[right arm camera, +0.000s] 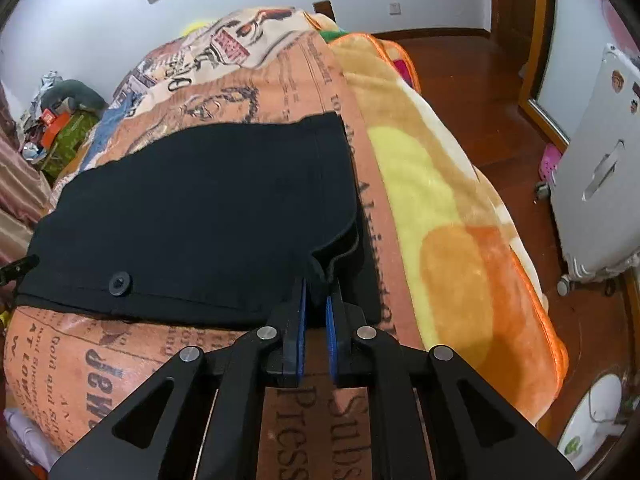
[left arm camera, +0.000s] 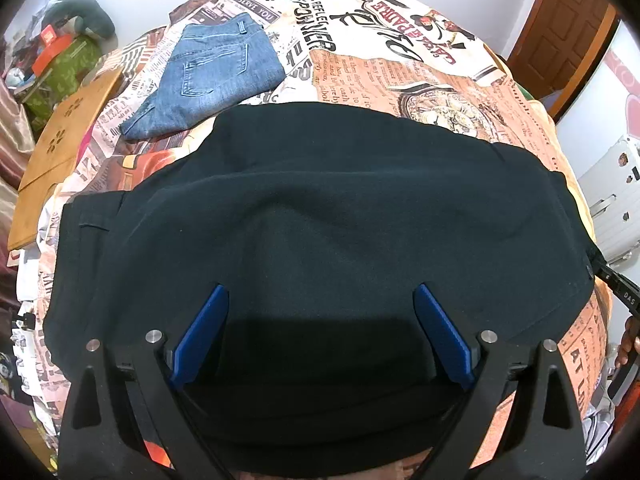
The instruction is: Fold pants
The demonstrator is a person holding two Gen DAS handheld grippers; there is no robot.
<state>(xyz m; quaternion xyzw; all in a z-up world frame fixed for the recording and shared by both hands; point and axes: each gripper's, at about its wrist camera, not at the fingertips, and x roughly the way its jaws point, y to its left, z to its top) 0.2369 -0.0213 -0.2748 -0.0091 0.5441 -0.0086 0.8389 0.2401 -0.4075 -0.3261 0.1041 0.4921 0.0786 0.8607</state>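
Black pants (left arm camera: 320,200) lie folded flat on the newspaper-print bedspread (left arm camera: 400,72). My left gripper (left arm camera: 320,292) hovers over their near middle, its blue pads (left arm camera: 208,332) wide apart and open, with only flat cloth beneath. In the right wrist view the same pants (right arm camera: 200,200) show a black button (right arm camera: 119,283) near the front edge. My right gripper (right arm camera: 318,284) has its narrow jaws pinching a bunched bit of cloth at the pants' near right corner. From the left wrist view, the right gripper (left arm camera: 596,264) shows at the pants' right edge.
Folded blue jeans (left arm camera: 212,76) rest on the bed at the far left. A wooden board (left arm camera: 68,148) lies off the left side. A yellow-orange blanket (right arm camera: 440,220) drapes the right edge above the wood floor (right arm camera: 480,92). A white suitcase (right arm camera: 600,180) stands there.
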